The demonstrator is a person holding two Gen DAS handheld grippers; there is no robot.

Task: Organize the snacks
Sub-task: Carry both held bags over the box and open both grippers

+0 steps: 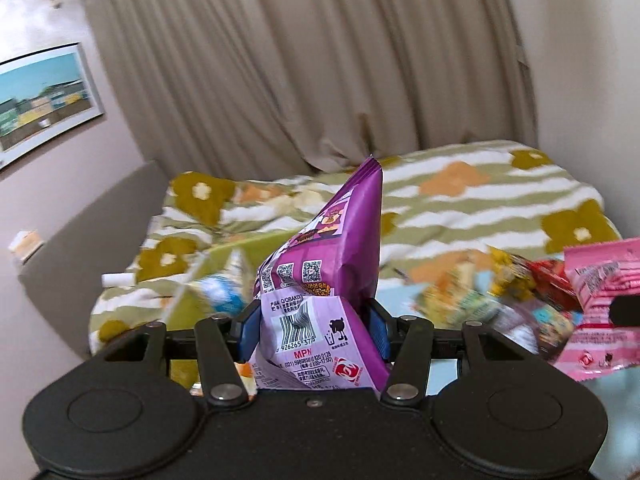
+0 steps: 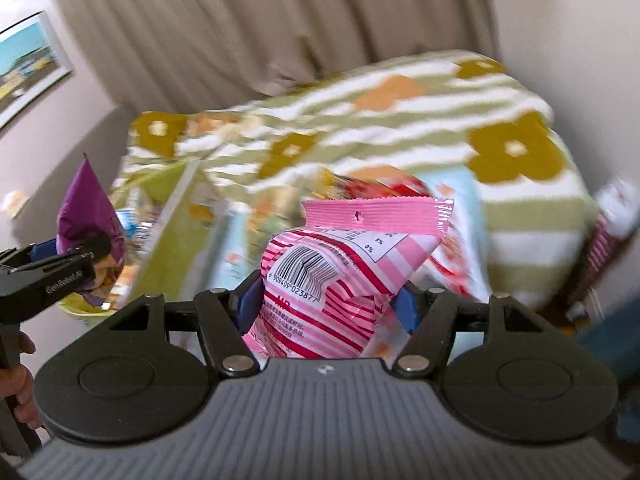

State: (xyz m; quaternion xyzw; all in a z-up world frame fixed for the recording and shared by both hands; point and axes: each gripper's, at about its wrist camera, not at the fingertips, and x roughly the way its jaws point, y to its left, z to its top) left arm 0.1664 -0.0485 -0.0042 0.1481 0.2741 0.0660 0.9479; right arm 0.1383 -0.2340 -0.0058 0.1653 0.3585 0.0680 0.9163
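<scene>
While two grippers hung above flowered blanket (image 1: 460,196), each clamped one snack: left gripper (image 1: 314,326) squeezed purple packet (image 1: 332,248), right gripper (image 2: 328,300) pinched pink striped packet (image 2: 340,280). More snacks (image 1: 516,284) lay blurred below, uncountable.

A purple snack packet (image 1: 320,280) is showing a white barcode panel, while a pink packet (image 2: 340,276) is displaying red and white stripes. Behind them, a green-and-white striped blanket (image 1: 460,200) is carrying mustard and orange flowers against beige curtains (image 1: 320,60).
</scene>
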